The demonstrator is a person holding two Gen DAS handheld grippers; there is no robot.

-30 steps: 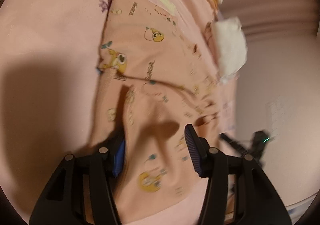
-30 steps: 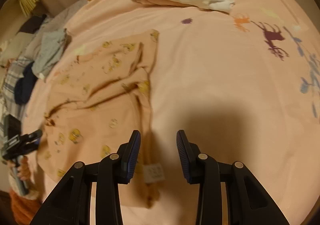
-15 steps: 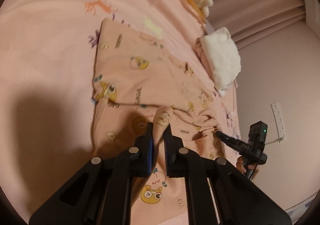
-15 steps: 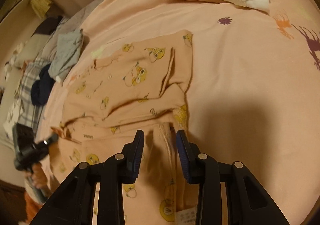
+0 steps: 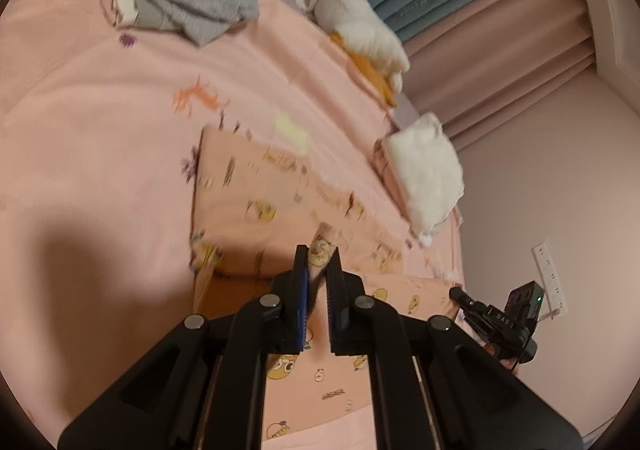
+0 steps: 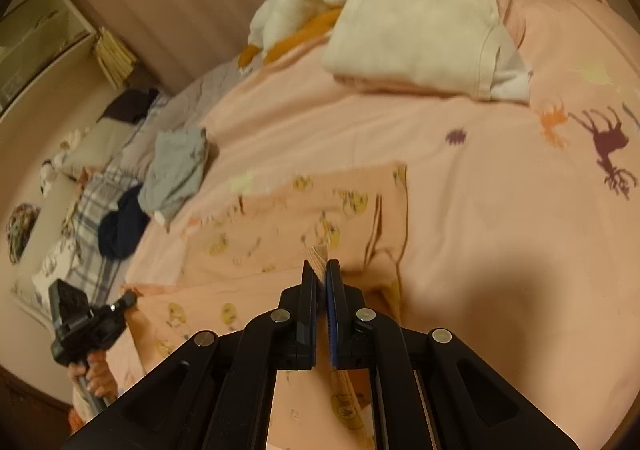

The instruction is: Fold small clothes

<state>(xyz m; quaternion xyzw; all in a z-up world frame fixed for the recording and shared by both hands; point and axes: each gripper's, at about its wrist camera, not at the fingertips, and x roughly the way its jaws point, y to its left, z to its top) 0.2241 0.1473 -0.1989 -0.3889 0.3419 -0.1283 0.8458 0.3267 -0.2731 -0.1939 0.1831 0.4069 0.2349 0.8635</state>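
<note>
Between both grippers' fingers (image 5: 301, 282), pinched folds of pink garment (image 5: 256, 189), bedspread (image 5: 100, 129) beneath

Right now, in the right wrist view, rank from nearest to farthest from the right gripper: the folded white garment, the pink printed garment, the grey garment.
1. pink printed garment, pinched in the right gripper
2. grey garment, far left
3. folded white garment, top, at the bed's far end

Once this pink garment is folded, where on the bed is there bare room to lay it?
Bare bedsheet lies right of the pink printed garment, below the folded white stack. The far-left side is crowded: grey garment, navy and plaid clothes.
</note>
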